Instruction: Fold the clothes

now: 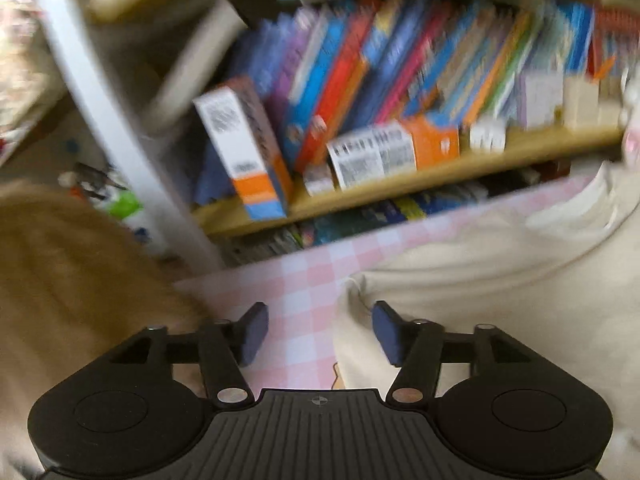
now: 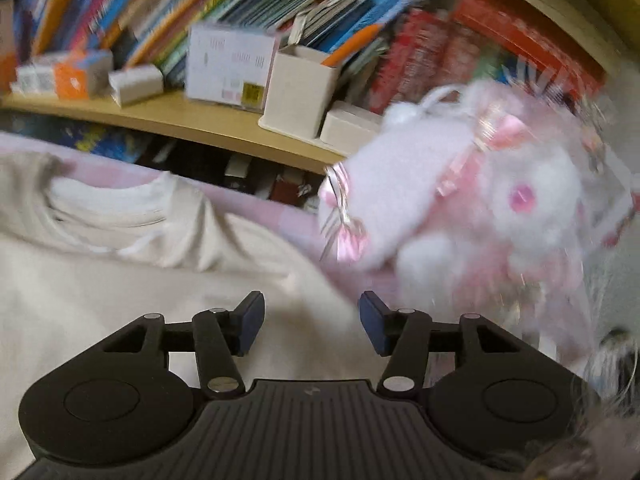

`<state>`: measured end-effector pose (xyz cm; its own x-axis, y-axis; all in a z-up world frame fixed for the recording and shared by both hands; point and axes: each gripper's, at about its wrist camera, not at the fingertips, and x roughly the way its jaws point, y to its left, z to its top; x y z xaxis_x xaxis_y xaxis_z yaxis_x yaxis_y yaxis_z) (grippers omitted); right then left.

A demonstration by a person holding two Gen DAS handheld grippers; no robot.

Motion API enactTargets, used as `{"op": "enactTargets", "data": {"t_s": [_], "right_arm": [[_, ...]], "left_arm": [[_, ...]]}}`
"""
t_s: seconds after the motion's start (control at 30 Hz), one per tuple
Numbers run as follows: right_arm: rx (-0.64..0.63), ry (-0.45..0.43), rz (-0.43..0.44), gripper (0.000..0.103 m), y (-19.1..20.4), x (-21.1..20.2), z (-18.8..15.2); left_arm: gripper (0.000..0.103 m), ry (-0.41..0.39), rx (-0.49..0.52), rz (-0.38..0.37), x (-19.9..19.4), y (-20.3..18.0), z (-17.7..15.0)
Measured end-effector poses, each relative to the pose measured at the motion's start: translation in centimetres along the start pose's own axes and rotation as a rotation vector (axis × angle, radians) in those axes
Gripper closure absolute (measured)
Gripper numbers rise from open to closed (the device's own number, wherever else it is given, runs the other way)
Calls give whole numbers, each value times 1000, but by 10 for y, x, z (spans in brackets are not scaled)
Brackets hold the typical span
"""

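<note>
My left claw (image 1: 320, 330) stood wide apart, its two blue pads (image 1: 254, 334) well separated and gripping nothing. Between them I saw only the pink-and-white checked cloth (image 1: 304, 280) that covered the surface. The cream shirt (image 1: 480, 280) lay ahead and to the right of that claw; its near edge ran just beside the right pad, which sat over the fabric, though I could not tell whether it touched. To the left of the claw, close by, was a blurred tan-orange garment (image 1: 72, 280). Straight ahead, beyond the checked cloth, a wooden shelf (image 1: 400, 184) held rows of bright books (image 1: 400, 60) and a few small boxes, one orange and white carton (image 1: 248, 152) leaning upright.

My right claw (image 2: 312, 326) was likewise spread wide and held nothing. The cream shirt (image 2: 120, 272) filled the space under and between its pads and spread out to the left; the ribbed collar (image 2: 116, 204) lay ahead and to the left of the fingers. The shirt's right edge ran near the right pad (image 2: 374, 330). Ahead and to the right sat a fluffy pink-and-white plush toy (image 2: 480, 192) with ribbons, just past the shirt's edge. Behind it ran the same bookshelf, with a white pen holder (image 2: 302, 88) on it. Both views were smeared by motion.
</note>
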<state>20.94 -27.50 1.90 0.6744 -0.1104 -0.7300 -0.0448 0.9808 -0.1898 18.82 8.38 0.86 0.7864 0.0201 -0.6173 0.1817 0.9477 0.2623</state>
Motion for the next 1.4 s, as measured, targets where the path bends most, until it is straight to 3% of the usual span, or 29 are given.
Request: {"op": "enactTargets", "data": {"t_s": [0.23,0.4,0.73,0.87,1.07,1.27,1.33,1.4], "right_arm": [[91,-23,125,52,-1,-81,-65],[102,-43,214,49,11,-139,-119],[108,22,285,47,43,-194,-207],[101,56,311,48,48,-210,-229],[124,73,293,57,55,-231,-248],[137,89,257,57,73,-254,-264],[135,119,244,57,81,-257,-270],[132,137,235,59,91,-260,-275]], "left_arm": [[26,-96,-165,-52,-102,-13,-58],[22,-57,-194,-47,-136,-31,-99],[22,30,-244,-24,-196,-65,-173],[22,56,-264,-40,-198,-59,-181],[23,121,-361,-149,-187,-47,-194],[27,141,-314,-238,-182,-55,-203],[34,146,-294,-268,-180,-58,-205],[51,151,-274,-298,-178,-62,-208]]}}
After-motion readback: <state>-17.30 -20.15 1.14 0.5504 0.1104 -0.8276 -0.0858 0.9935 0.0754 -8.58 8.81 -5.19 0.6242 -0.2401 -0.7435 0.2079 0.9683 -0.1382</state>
